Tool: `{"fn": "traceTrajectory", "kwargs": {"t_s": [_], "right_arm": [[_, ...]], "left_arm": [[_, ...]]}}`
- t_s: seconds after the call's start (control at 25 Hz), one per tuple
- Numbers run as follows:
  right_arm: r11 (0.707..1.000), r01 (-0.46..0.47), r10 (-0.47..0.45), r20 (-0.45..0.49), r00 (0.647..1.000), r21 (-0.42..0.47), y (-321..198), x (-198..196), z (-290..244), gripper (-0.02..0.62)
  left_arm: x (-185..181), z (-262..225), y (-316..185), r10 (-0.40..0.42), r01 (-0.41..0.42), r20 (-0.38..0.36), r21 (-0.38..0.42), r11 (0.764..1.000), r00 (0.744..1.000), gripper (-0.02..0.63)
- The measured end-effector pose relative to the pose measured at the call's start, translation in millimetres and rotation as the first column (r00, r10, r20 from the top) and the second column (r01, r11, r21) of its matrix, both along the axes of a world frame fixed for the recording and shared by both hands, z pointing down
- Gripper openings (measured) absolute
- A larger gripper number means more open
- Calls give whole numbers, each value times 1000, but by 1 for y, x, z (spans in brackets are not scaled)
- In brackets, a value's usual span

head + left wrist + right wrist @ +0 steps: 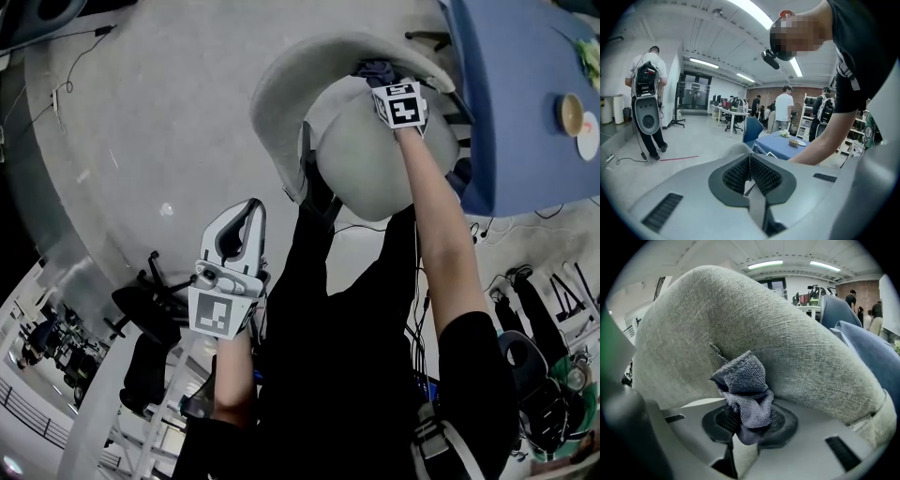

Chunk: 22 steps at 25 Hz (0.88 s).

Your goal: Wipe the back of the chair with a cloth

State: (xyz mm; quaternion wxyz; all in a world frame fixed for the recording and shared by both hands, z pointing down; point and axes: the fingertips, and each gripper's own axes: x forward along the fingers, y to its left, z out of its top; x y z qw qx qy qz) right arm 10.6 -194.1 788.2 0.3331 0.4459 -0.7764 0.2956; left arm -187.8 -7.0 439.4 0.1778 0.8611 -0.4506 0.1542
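Both jaw pairs meet: right gripper (743,423) pinches cloth (743,387) pointing lengthwise at chair back (787,333), left gripper (750,165) nothing.

chair back (797,338) close ahead of right gripper (382,75), blue table (516,122) beside it, open floor (141,122) left

Long ceiling light strips (751,13) are glowing over the open room, and the pale grey floor (693,140) is carrying a thin red line (679,158). A brick wall (811,93) is closing off the far end, white desks (727,112) are standing mid-room, people (786,105) are milling about, and a blue-covered table (525,112) is holding a bowl (570,113).
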Motion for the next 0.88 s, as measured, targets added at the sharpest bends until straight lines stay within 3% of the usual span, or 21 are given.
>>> {"fn": "traceTrajectory", "kwargs": {"t_s": [0.4, 0.56, 0.88], "right_arm": [[995, 93, -93, 16, 996, -26, 17, -47, 9, 103], [977, 211, -210, 33, 977, -16, 29, -87, 3, 100], [970, 245, -245, 11, 970, -14, 35, -105, -2, 97]], "left_arm": [[-2, 6, 6, -15, 15, -18, 4, 1000, 1000, 26], [-8, 8, 11, -25, 25, -7, -3, 1000, 1000, 28], [-17, 6, 16, -32, 32, -15, 7, 999, 999, 26]]}}
